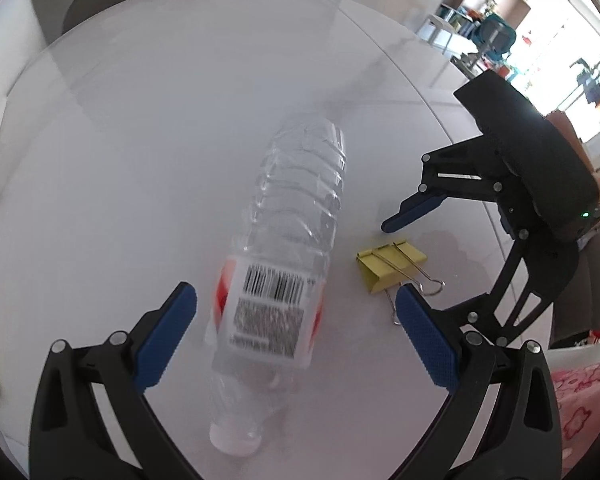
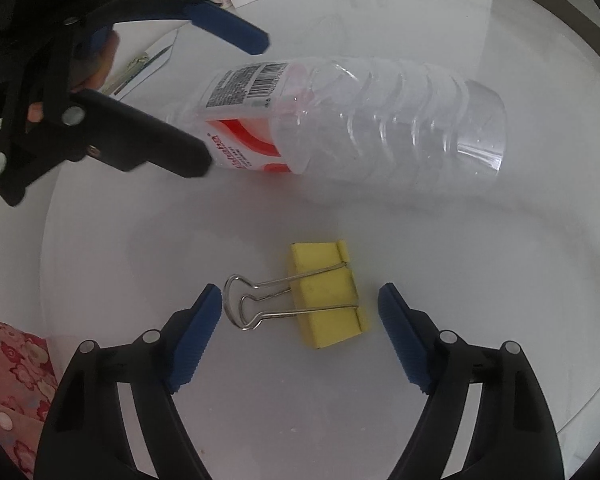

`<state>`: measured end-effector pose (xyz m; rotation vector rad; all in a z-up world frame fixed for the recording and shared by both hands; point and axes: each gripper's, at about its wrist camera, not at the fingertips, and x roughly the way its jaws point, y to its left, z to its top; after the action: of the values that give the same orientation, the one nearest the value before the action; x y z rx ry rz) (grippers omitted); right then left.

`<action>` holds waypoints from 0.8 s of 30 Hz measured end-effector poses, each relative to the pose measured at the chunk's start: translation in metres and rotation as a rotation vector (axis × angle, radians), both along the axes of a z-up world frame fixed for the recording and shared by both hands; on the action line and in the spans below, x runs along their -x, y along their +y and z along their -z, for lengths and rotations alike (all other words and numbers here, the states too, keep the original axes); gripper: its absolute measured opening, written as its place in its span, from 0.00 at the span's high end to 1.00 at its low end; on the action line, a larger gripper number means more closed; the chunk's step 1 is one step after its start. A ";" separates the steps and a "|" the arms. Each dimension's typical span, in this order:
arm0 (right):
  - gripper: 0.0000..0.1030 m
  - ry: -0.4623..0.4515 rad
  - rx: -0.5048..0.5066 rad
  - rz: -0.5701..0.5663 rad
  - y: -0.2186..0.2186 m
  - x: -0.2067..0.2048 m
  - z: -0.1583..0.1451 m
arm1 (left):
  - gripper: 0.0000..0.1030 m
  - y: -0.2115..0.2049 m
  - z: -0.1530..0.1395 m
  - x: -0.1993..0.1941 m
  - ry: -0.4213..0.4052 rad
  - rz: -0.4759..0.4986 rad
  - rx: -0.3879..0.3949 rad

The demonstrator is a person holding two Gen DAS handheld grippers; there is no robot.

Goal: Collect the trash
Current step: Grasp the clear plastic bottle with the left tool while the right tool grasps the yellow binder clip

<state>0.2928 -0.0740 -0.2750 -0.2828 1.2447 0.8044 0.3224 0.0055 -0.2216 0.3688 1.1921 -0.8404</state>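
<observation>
- We see a clear, ribbed plastic water bottle point(image 1: 288, 240) with a red-and-white barcode label lying on its side on the glossy white tabletop point(image 1: 140, 140); in the left wrist view it runs from the centre of the frame down to its white cap near the bottom edge
- Our left tongs point(image 1: 296, 336) stand apart with the bottle's labelled part between the blue pads point(image 1: 168, 336); the pads do not press on it
- A yellow binder clip point(image 2: 326, 296) with silver wire handles lies flat in the lower centre of the right wrist view, just below the bottle and apart from it
- Our right tongs point(image 2: 300, 332) stand apart on either side of the clip; the left pad sits just beside the wire loop; whether it touches we cannot tell
- Red floral cloth point(image 2: 16, 376) shows at the lower left edge of that view
</observation>
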 end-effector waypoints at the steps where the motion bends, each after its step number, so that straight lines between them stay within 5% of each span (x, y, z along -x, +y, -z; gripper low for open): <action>1: 0.22 -0.001 0.000 0.000 0.000 -0.001 0.000 | 0.07 -0.003 0.001 -0.002 0.001 0.010 -0.004; 7: 0.22 -0.008 0.002 0.023 -0.008 -0.007 -0.001 | 0.09 -0.024 0.013 -0.020 0.028 0.040 -0.033; 14: 0.22 -0.008 0.027 0.125 -0.018 -0.010 -0.002 | 0.39 -0.019 0.030 -0.022 0.073 -0.052 -0.061; 18: 0.20 0.003 0.026 0.260 -0.022 -0.005 -0.005 | 0.40 -0.006 0.030 -0.016 0.055 -0.143 -0.054; 24: 0.17 0.024 -0.013 0.617 -0.026 0.006 -0.012 | 0.40 0.016 0.030 0.006 0.008 -0.371 -0.090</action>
<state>0.2869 -0.1005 -0.2627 0.1252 1.2516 0.2828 0.3163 0.0214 -0.2514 0.2071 1.2596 -0.4690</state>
